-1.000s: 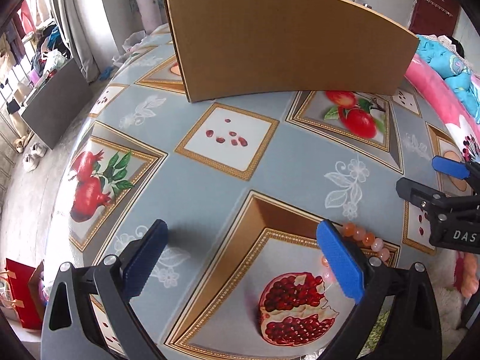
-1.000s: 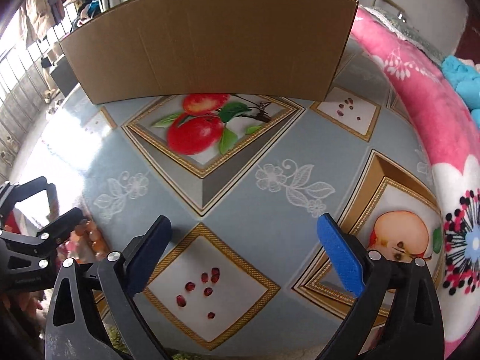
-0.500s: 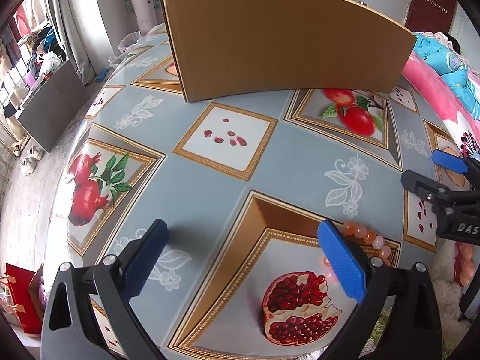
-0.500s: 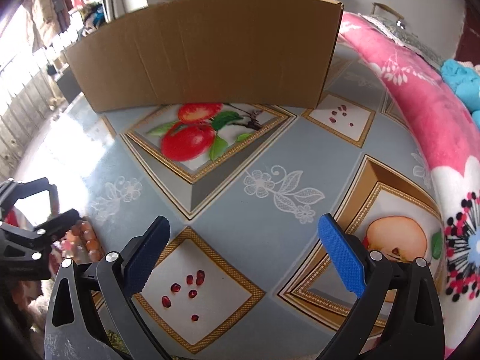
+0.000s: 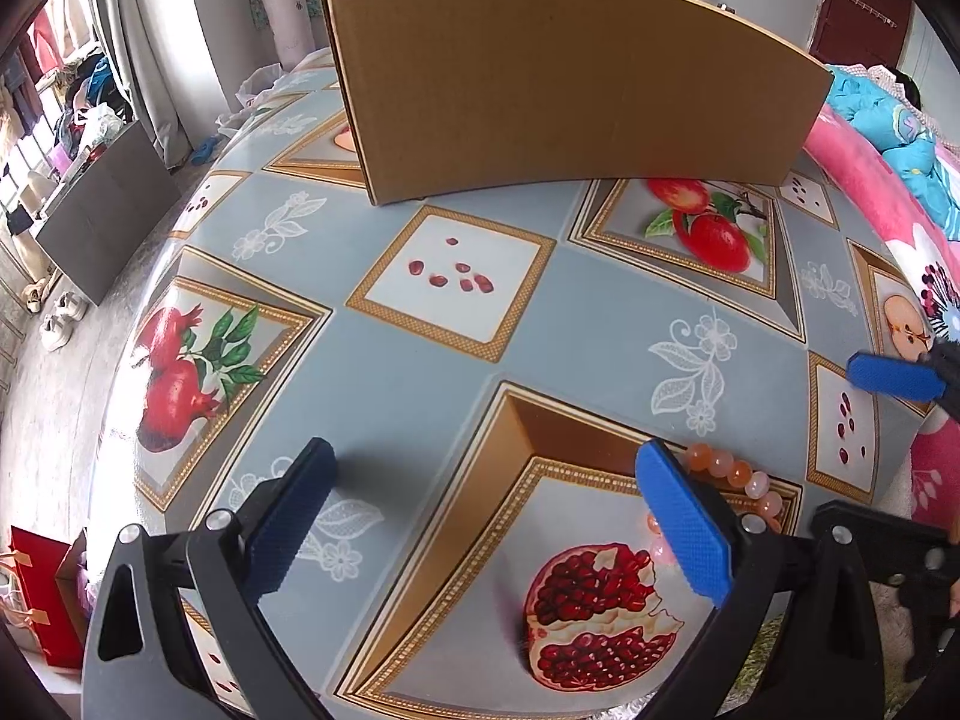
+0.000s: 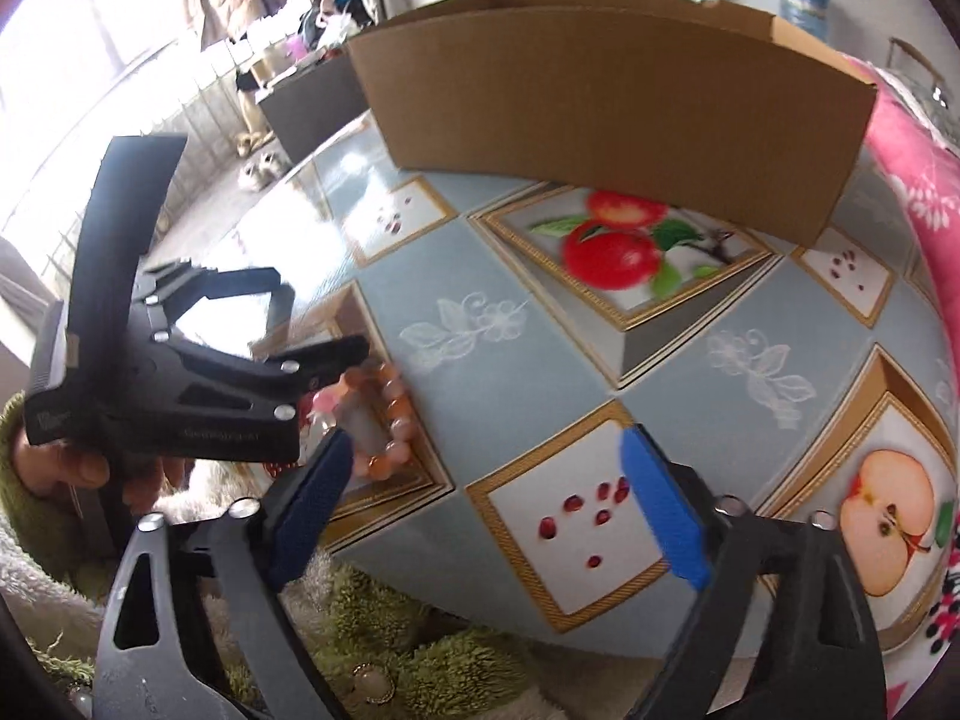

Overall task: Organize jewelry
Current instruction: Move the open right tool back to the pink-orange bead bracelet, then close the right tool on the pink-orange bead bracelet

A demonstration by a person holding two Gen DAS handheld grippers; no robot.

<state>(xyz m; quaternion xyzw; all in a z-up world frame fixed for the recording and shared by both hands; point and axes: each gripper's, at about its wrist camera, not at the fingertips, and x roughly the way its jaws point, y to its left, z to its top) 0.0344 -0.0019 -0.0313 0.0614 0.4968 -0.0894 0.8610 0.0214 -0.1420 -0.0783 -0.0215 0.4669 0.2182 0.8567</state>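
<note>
A bracelet of orange and pink beads point(image 5: 738, 480) lies on the fruit-print tablecloth point(image 5: 420, 396), partly hidden behind the right finger of my left gripper point(image 5: 486, 516). That gripper is open, with only cloth between its blue pads. In the right wrist view the bracelet point(image 6: 384, 414) sits just past the left fingertip of my right gripper point(image 6: 486, 504). Its jaws are closing but still wide, and nothing is between them. My left gripper point(image 6: 318, 324) hovers over the bracelet's far side. One blue pad point(image 5: 894, 378) of the right gripper shows at the left view's edge.
A large open cardboard box point(image 5: 570, 90) stands across the back of the table. A pink flowered blanket point(image 6: 912, 180) lies along the right side. Below the table's near edge is green fluffy fabric point(image 6: 420, 660) with a pale ring point(image 6: 372, 684) on it. A hand point(image 6: 60, 462) holds the left gripper.
The right gripper has rolled and swung left, bringing the bracelet and the left gripper into closer view; its jaws have narrowed a little. The left gripper has stayed still.
</note>
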